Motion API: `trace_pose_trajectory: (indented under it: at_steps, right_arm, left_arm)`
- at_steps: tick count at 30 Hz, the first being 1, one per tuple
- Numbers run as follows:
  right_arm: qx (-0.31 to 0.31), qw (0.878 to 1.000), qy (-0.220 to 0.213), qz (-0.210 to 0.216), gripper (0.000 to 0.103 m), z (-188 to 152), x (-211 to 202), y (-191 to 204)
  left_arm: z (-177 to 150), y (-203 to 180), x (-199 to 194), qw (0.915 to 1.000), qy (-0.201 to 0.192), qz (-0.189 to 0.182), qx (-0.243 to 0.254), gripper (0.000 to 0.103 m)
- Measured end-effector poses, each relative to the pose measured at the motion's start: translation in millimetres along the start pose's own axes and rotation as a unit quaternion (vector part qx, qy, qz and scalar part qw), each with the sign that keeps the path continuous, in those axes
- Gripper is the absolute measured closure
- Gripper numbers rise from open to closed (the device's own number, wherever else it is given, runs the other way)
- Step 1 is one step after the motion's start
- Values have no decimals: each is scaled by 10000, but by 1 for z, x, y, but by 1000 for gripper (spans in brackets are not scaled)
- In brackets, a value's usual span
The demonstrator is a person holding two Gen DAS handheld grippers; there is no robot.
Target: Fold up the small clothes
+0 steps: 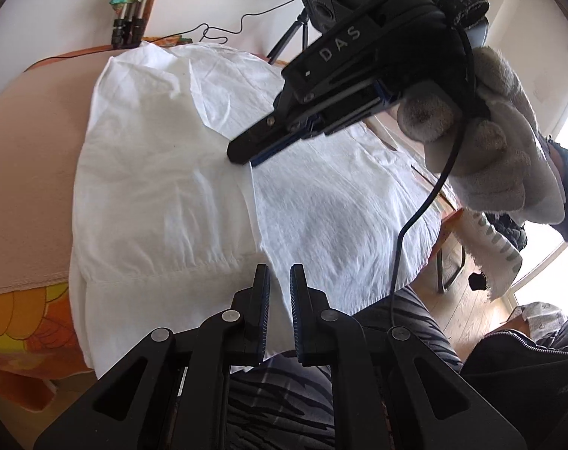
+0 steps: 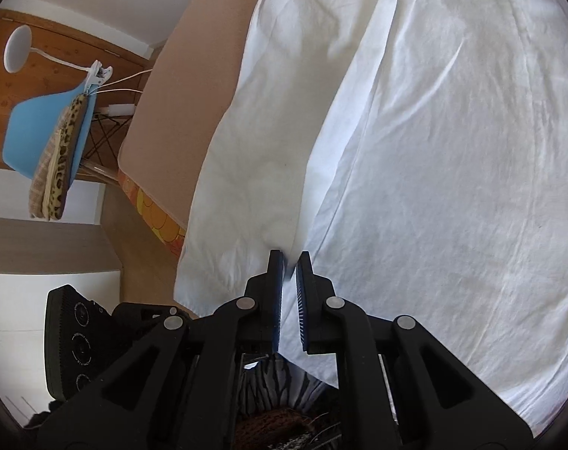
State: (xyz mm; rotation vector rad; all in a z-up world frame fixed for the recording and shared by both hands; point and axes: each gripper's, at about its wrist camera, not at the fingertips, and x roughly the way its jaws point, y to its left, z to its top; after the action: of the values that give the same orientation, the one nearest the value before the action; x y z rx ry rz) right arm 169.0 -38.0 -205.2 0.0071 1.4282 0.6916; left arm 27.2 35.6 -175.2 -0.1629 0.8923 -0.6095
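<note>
A white garment (image 1: 164, 172) lies spread on a beige-covered table (image 1: 29, 150), with one side folded over along a long crease. My left gripper (image 1: 279, 268) is at the garment's near edge, jaws shut with white cloth between the pads. My right gripper (image 1: 242, 157), held by a gloved hand (image 1: 501, 142), points down at the crease farther in. In the right wrist view the right gripper (image 2: 289, 258) is shut on the folded edge of the garment (image 2: 434, 150), which rises in a ridge from the pads.
The table's edge (image 2: 145, 157) drops off with an orange flowered cloth (image 1: 21, 322) below it. A blue chair (image 2: 40, 123) with draped fabrics and a white lamp (image 2: 17, 48) stand beyond. A tripod (image 1: 287, 41) and cables are at the far side. Striped fabric (image 1: 284, 405) lies just below the near edge.
</note>
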Motion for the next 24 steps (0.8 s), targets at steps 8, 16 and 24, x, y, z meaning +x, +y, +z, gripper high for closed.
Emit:
trace_pose_trajectory:
  at_steps: [8,16,24]
  right_arm:
    - [-658,9901,-1178,-382,94,66,-33,16]
    - [-402,9910,-698,-1072,94,97,2,-11]
    - [-2,9865,-802,-1426,94,87,-15,-52]
  left_arm:
    - [-2,-1,2,10000,34,74,-21,94]
    - [-3,0,1,9999,66,85,-64,94]
    - [-18,31,-54,9943,-374,258,-965,78]
